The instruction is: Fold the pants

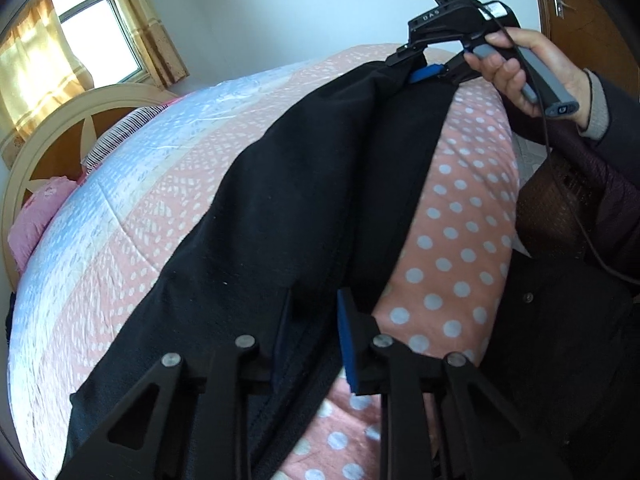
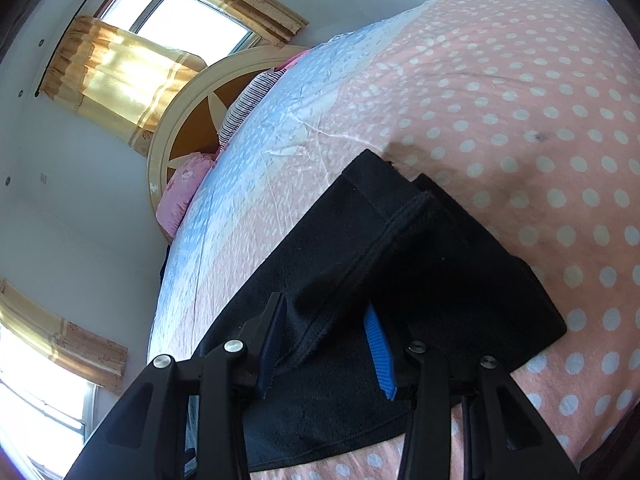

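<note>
1. The pants (image 1: 304, 208) lie along the pink dotted side of the bed (image 1: 460, 240), stretched between your two hands.
2. Your left tongs (image 1: 316, 336) have dark cloth between the blue pads; the jaws look closed on an edge of the pants, though the gap stays fairly wide.
3. Your right tongs (image 2: 328, 344) straddle a bunched fold near the hemmed end; from the left camera they (image 1: 430, 70) appear to pinch that end.
4. Expect soft, limp, thickish knit: light, not slippery, but it sags and bunches between holds.
5. Grip the seams or hem, where the layers are thick, and keep the cloth taut so both layers fold together.
</note>
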Available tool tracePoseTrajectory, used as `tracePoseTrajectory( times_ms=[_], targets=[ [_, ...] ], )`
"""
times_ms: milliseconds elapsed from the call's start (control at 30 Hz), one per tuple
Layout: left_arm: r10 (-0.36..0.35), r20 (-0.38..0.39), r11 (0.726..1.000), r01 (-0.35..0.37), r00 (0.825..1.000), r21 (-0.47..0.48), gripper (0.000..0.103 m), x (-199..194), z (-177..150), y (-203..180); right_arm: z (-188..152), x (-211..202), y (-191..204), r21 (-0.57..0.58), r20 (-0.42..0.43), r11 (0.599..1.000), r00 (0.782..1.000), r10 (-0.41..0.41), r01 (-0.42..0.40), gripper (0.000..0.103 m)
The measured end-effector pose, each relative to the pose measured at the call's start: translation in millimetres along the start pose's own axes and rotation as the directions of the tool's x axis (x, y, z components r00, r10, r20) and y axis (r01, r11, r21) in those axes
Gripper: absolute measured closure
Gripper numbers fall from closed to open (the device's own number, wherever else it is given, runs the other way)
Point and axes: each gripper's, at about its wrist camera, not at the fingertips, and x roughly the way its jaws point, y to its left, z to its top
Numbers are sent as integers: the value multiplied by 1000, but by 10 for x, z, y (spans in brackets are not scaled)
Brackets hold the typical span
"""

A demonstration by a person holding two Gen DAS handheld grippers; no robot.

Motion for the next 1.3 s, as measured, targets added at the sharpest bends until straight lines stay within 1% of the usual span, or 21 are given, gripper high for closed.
tracePoseTrajectory(
  times_ms=[67, 100, 133, 167, 200, 267, 300, 400, 467, 533, 600, 800, 867, 967, 1067, 1167, 1233, 1300],
  targets=[
    [4, -2, 1000, -4, 1000, 1, 77, 3, -6, 2, -12, 4, 1, -7, -2, 1000, 1000, -3, 2, 61],
    [10, -3, 1000, -10, 1000, 5, 76, 7, -7, -2, -14, 9, 8, -15, -1, 1000, 1000, -8, 8, 64],
    [11, -3, 1000, -11, 1000, 3, 76, 7, -4, 3, -14, 7, 21, -23, -1, 1000, 1000, -13, 13, 74],
    [3, -6, 1000, -3, 1000, -3, 76, 12, 3, 5, -13, 10, 32, -30, -2, 999, 1000, -19, 19, 80],
    [-3, -8, 1000, 3, 1000, -3, 78, 17, 9, 0, -10, 11, 33, -34, -2, 999, 1000, -20, 20, 86],
    [1, -7, 1000, -1, 1000, 8, 92, 18, 28, -11, 5, -2, 31, -40, 6, 999, 1000, -18, 19, 94],
    [-11, -5, 1000, 11, 1000, 10, 92, 11, 37, -7, 12, -16, 37, -48, 14, 999, 1000, -21, 21, 96],
    [-3, 21, 1000, 3, 1000, -11, 96, -77, 57, 50, 34, -51, 62, -62, 31, 998, 999, -15, 16, 99],
    [9, 40, 1000, -9, 999, -22, 96, -147, 73, 94, 39, -74, 71, -69, 35, 997, 999, -15, 17, 99],
    [-17, 67, 999, 19, 998, -40, 96, -224, 77, 150, 46, -106, 68, -69, 39, 997, 999, -14, 17, 99],
    [-5, 86, 999, 10, 996, -53, 96, -284, 84, 195, 55, -140, 50, -67, 40, 998, 999, -12, 15, 99],
    [-28, 109, 997, 36, 994, -64, 99, -354, 32, 209, 28, -333, -21, -56, 49, 998, 999, -11, 14, 99],
    [-41, 109, 997, 48, 993, -59, 99, -360, 9, 183, -16, -372, -39, -63, 40, 998, 999, -23, 26, 99],
    [-44, 87, 998, 48, 995, -49, 99, -301, -26, 145, -116, -423, -101, -70, 20, 996, 998, -53, 54, 99],
    [-53, 85, 996, 59, 995, -70, 99, -234, -57, 135, -163, -486, -141, -74, 19, 996, 998, -57, 59, 99],
    [-53, 81, 995, 60, 995, -77, 98, -197, -77, 127, -147, -473, -238, -50, 22, 996, 997, -70, 71, 99],
    [-32, 80, 997, 37, 996, -66, 96, -175, -78, 106, -157, -441, -303, -31, 15, 997, 998, -66, 66, 99],
    [0, 74, 999, 3, 997, -42, 89, -159, -79, 62, -165, -432, -334, -18, 12, 998, 998, -60, 61, 99]
  ],
)
